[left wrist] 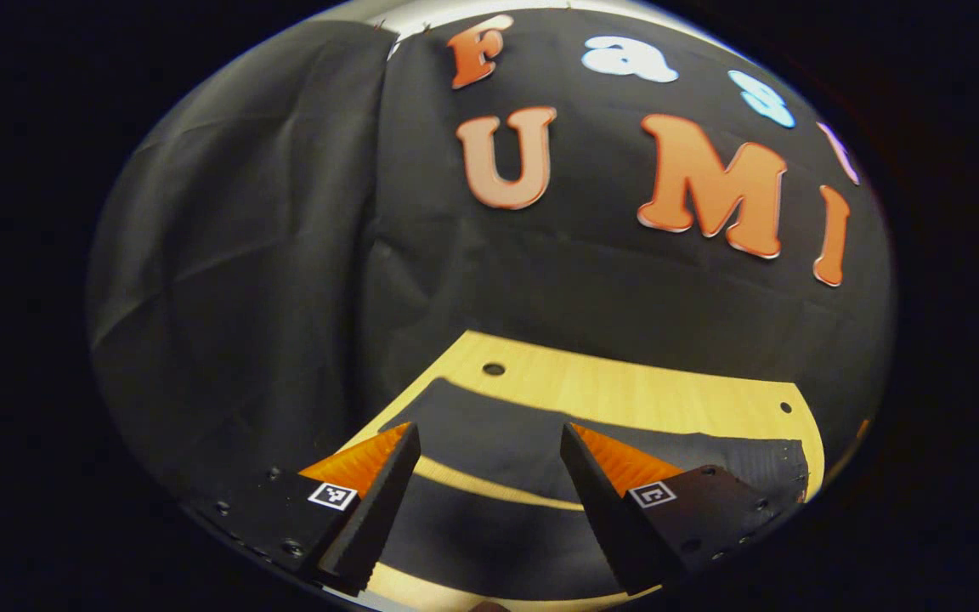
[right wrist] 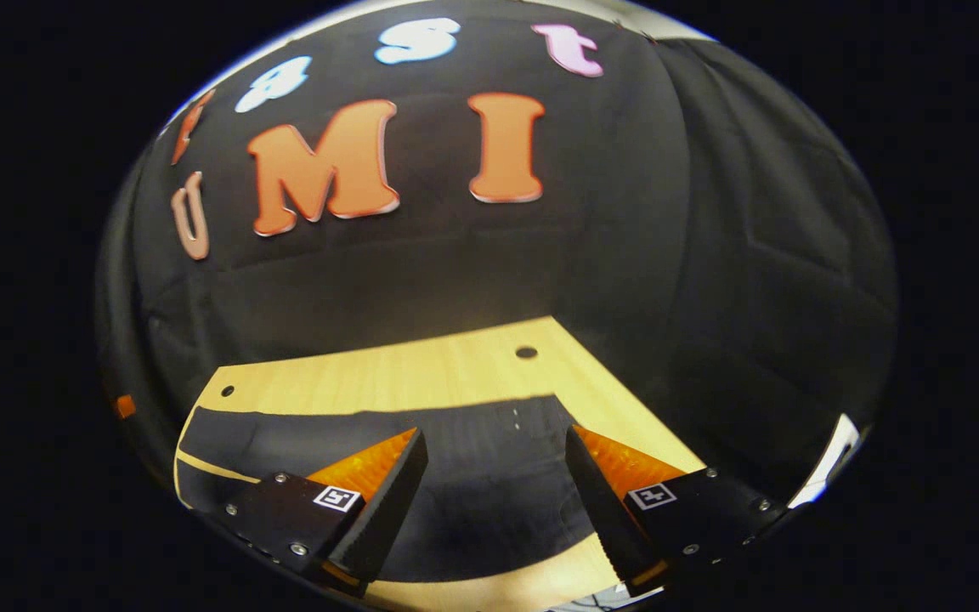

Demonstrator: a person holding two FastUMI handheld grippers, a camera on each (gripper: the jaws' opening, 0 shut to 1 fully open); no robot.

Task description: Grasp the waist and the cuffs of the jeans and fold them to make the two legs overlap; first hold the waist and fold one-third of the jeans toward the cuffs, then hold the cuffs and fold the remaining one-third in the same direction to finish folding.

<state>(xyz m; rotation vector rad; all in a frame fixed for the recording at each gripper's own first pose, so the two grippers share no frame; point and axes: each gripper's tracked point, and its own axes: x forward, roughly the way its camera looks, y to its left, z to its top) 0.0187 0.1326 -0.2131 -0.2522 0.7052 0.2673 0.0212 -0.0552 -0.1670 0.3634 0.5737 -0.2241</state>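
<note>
The jeans (left wrist: 489,442) lie flat and dark on the wooden table (left wrist: 625,387), just ahead of both grippers. We judge the denim soft but rather heavy, so we should pinch it at a thick hem. Which end is the waist, we cannot tell. The left gripper (left wrist: 489,476) and right gripper (right wrist: 496,480) have their fingers apart, holding nothing. We see no containers.
</note>
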